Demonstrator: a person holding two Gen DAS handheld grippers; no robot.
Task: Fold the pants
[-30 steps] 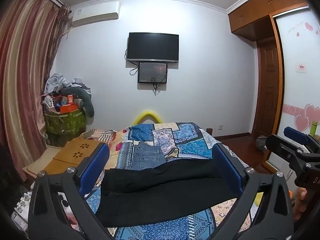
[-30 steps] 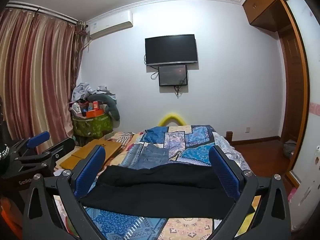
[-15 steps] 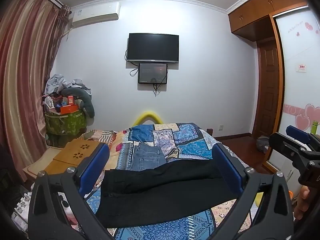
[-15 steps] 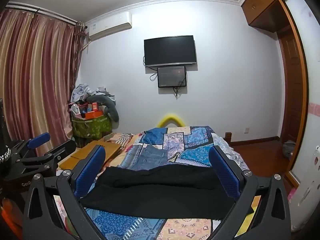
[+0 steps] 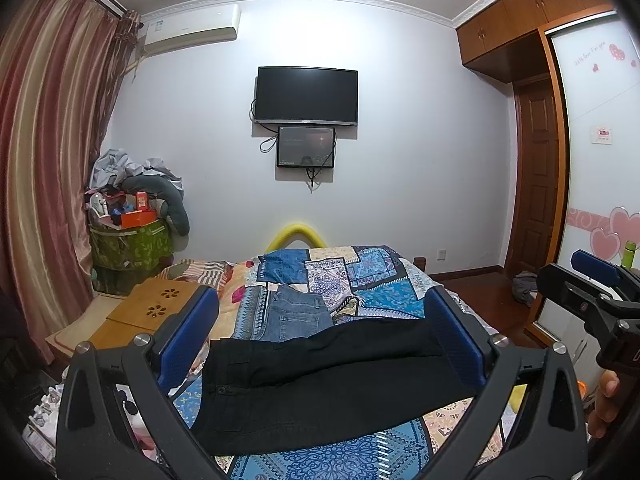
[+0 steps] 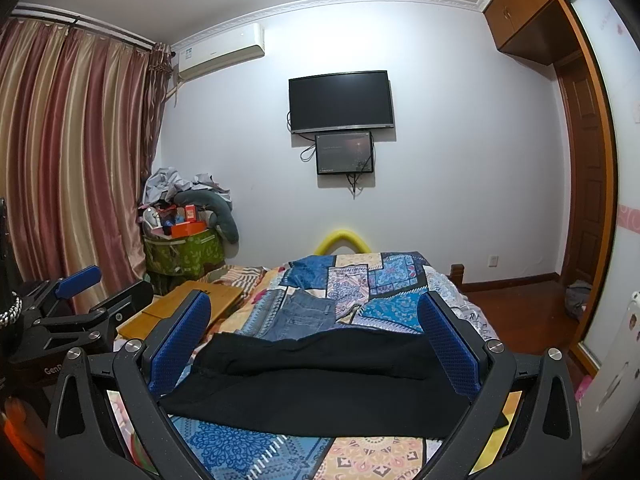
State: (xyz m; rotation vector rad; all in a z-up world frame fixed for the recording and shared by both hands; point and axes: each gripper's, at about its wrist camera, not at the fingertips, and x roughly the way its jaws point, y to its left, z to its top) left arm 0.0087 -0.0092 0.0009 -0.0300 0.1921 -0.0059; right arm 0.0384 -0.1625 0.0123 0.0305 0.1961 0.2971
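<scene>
Left wrist view: left tool [image 5: 320,340] in the foreground, jaws spread wide, blue pads [image 5: 188,336] well apart, nothing held between them. It hovers above the near end of the bed [image 5: 380,280], apart from the cloth. Right tool [image 5: 592,292] shows at the right edge of this view, held by a hand [image 5: 604,404]; its jaws are also parted and empty.

Right wrist view: right tool [image 6: 316,340] likewise wide open, gripping nothing, above the near edge of the bed. Left tool [image 6: 80,300] is visible at the left edge.

Black pants [image 5: 320,380] lie flat across the near part of the bed on the patchwork bedspread [image 5: 360,272], long axis running left to right, waistband with button toward the left, legs toward the right. The 2 legs lie one beside the other with a visible seam line between them.

Just beyond the black pants: blue jeans [image 5: 296,316] lying on the bedspread, their near edge tucked under or touching the black cloth; cannot tell which.

Left of the bed: wooden lap desk [image 5: 160,304]. Farther back: green bin [image 5: 128,248] heaped with clutter, striped curtain [image 5: 44,160].

Far wall: TV [image 5: 306,96], smaller screen [image 5: 306,147] just below it, air conditioner [image 5: 192,28] at upper left.
</scene>
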